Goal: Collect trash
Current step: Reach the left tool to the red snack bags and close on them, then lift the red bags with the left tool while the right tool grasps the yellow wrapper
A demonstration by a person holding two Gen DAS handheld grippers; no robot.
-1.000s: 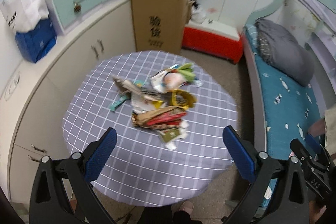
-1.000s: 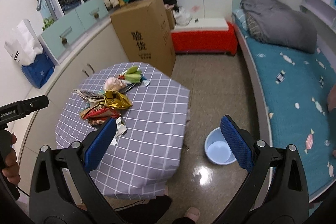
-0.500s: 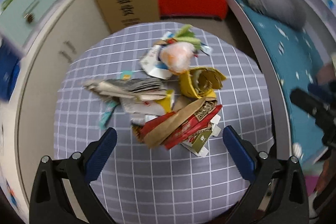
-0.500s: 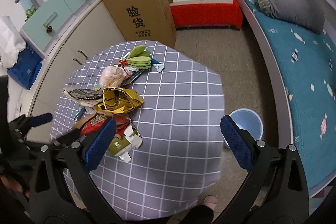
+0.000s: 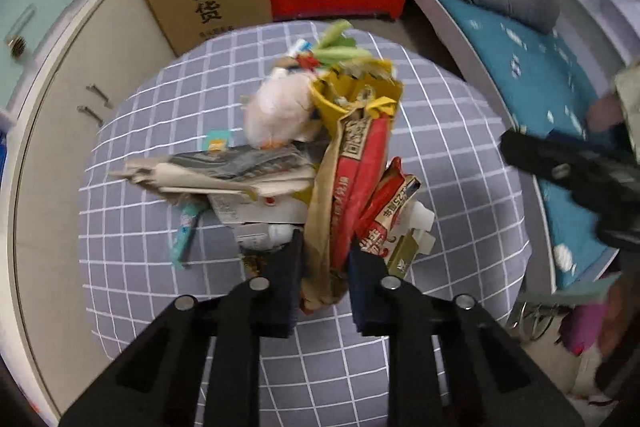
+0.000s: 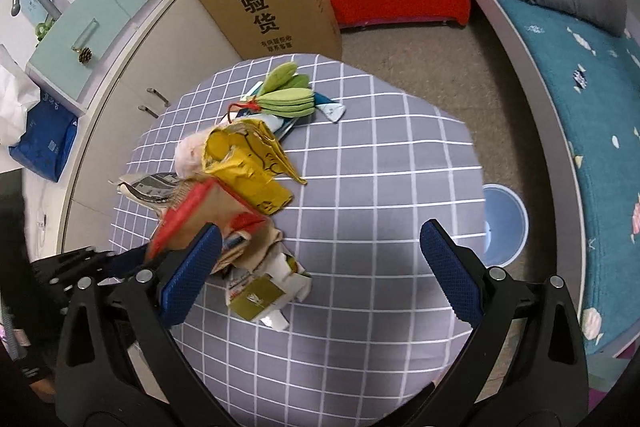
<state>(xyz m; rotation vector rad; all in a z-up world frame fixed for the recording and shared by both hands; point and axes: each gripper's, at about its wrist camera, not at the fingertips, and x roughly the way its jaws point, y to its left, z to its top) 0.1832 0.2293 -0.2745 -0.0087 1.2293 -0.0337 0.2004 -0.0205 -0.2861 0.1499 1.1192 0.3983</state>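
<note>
The left hand-held gripper (image 5: 324, 259) pinches the brown-and-red wrapper (image 5: 352, 179) at the near edge of the trash pile (image 5: 280, 163) on the desk (image 5: 460, 187). The right hand-held gripper (image 6: 320, 263) hovers spread wide, holding nothing. The wrapper's lower end is hidden between the left fingers.

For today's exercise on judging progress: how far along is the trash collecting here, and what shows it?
Barely begun. Nothing looks binned: the blue bin on the floor shows no trash inside. In hand: the left gripper is shut on a brown-and-red wrapper; the right gripper is open, holding nothing. Left: the yellow bag, green bundle, newspaper and small carton on the table.
</note>
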